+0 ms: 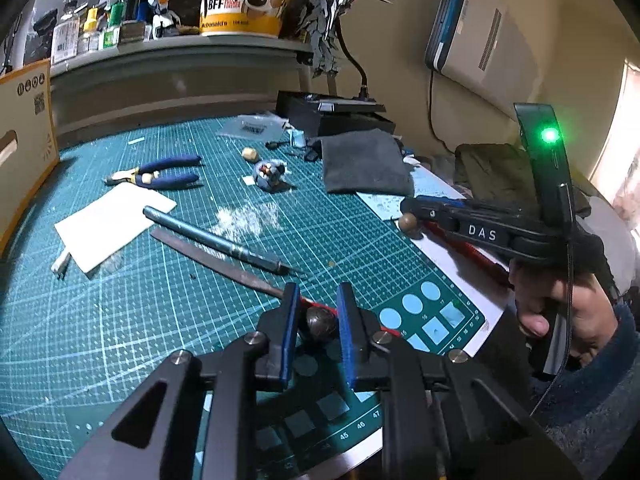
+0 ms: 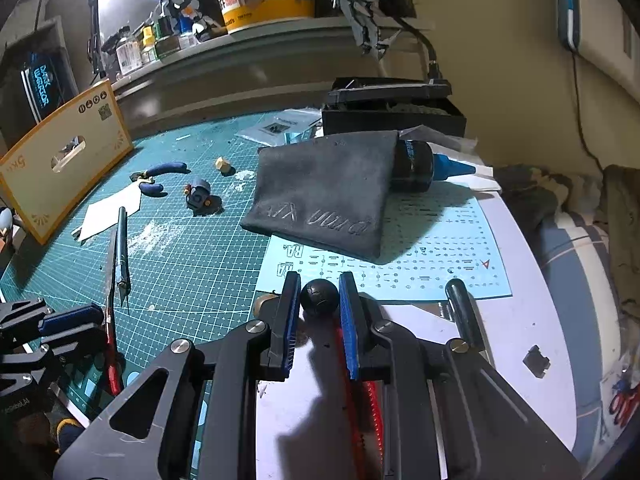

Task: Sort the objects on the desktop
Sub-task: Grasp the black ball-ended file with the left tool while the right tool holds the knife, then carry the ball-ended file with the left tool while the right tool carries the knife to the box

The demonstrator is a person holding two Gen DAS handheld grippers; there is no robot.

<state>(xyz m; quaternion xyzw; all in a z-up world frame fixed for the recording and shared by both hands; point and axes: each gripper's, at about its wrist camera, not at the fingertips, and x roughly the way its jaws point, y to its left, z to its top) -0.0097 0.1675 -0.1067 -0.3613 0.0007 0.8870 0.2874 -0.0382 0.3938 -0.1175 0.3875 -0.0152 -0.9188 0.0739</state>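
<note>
Right, both grippers clamped. Left gripper (image 1: 318,322) pinches the dark round knob (image 1: 320,322) on a red-handled file (image 1: 224,262) lying on the green cutting mat (image 1: 120,340), near the mat's front edge. Right gripper (image 2: 319,308) grips a black ball end (image 2: 319,297) of another red tool (image 2: 352,380) on the white desk surface (image 2: 520,340), just in front of the pale blue decal sheet (image 2: 440,240). Grey cloth pouch (image 2: 324,196) lies on that sheet. Nippers (image 1: 160,172) and hobby knife (image 1: 216,240) sit loose on the mat.
</note>
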